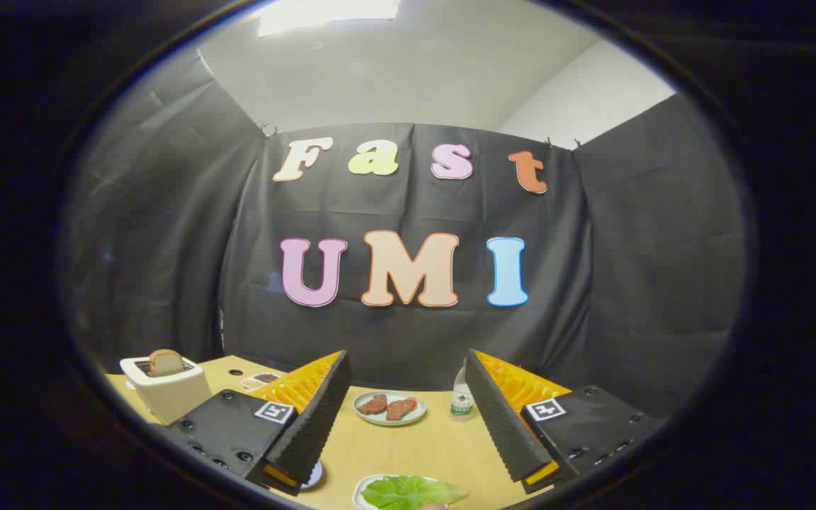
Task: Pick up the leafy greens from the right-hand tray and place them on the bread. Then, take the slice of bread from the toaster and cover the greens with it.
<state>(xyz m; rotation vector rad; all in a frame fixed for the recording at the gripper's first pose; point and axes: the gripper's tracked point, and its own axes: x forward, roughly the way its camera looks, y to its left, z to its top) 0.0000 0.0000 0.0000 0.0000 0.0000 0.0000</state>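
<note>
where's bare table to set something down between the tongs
The widest free patch of table lies between the open tongs, bordered by the meat plate and bottle beyond and the greens on their plate nearer. It is crowded behind the left finger, by the toaster holding the bread slice.

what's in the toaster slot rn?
One slice of bread stands in the white toaster, top half poking out. Its lower half and the slot interior are hidden by the toaster walls. Hand-held gripper is open, holding nothing.
</note>
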